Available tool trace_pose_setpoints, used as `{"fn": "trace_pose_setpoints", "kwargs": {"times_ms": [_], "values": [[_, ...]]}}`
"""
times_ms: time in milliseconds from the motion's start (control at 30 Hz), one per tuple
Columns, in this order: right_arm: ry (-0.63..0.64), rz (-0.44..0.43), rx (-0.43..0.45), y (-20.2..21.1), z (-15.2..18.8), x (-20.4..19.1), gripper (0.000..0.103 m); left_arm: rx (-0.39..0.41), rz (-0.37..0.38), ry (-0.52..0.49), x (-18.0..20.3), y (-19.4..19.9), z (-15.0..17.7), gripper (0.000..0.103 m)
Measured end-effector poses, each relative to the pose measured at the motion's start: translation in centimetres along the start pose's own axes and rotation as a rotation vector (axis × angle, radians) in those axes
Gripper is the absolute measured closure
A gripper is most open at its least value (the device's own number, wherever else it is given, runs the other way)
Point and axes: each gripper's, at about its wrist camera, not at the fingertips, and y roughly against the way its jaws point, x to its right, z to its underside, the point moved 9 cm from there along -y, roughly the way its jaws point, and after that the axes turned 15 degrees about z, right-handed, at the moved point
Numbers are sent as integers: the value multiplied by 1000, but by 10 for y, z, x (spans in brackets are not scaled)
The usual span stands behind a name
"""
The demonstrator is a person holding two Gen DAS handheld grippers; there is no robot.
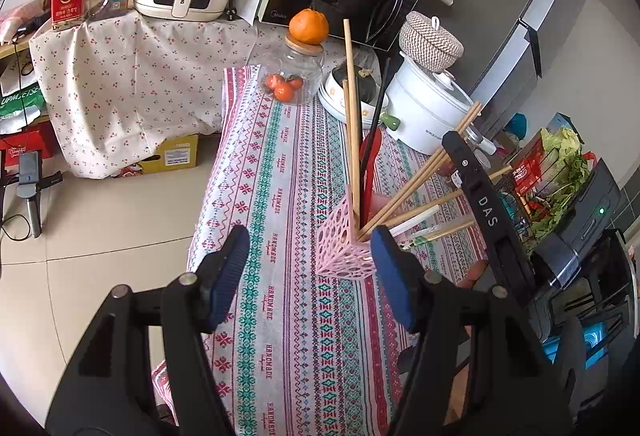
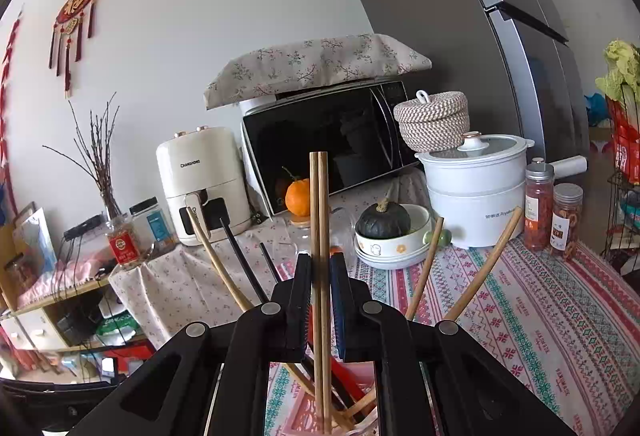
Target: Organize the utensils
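Utensil sorting, judged well advanced: most pieces already stand in the pink perforated holder [image 1: 347,236], which sits on the patterned tablecloth [image 1: 280,196] towards its right edge.

Right gripper [image 2: 320,276]: jaws clenched on a pair of wooden chopsticks [image 2: 319,204], held upright with their lower ends down inside the holder; release judged the step in hand.

Left gripper [image 1: 308,276]: jaws spread, nothing between the pads, poised just beside the holder on its near side.

Holder contents: several wooden chopsticks fanned out, black chopsticks [image 1: 374,140], a red utensil [image 1: 370,164]; exact count cannot be told.

Left to do: a few pale chopsticks [image 1: 420,220] seem to lie on the cloth by the holder, under the right gripper; hard to confirm.

Other containers, far end of the tablecloth:
- glass jar [image 1: 294,76], small oranges inside, a larger orange [image 1: 309,26] on its lid
- white bowl [image 2: 394,240] holding a dark squash [image 2: 383,222]
- white lidded pot [image 2: 476,188], contents hidden
- woven basket [image 2: 434,120], lidded
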Motion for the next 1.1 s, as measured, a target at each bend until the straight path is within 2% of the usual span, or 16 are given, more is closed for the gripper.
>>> {"fn": "trace_pose_setpoints", "kwargs": {"times_ms": [133,200,233,300,467,633,767,833,867,1000,1100], "values": [[6,1,-11,3,-5,8,89,-9,-13,5,-3,-4,1,38],[3,0,-12,7,-10,13,77,-12,-19,2,-2,-5,2,37],[1,-2,-14,10,-14,16,75,-13,-20,-1,-1,-5,2,37],[5,-1,-23,15,-21,21,66,-7,-27,-14,3,-5,2,31],[48,14,-47,33,-40,36,57,1,-61,-50,14,-4,5,22],[86,44,-82,57,-51,57,35,7,-118,-99,30,0,12,14],[108,77,-95,79,-53,79,16,17,-165,-136,47,4,21,1],[115,95,-108,88,-53,90,9,2,-179,-158,56,5,28,1],[121,103,-121,92,-52,95,2,-13,-188,-176,61,5,32,1],[166,146,-127,111,-50,113,0,-5,-257,-249,78,8,40,1],[206,180,-155,121,-45,123,0,11,-259,-249,88,12,43,1]]}}
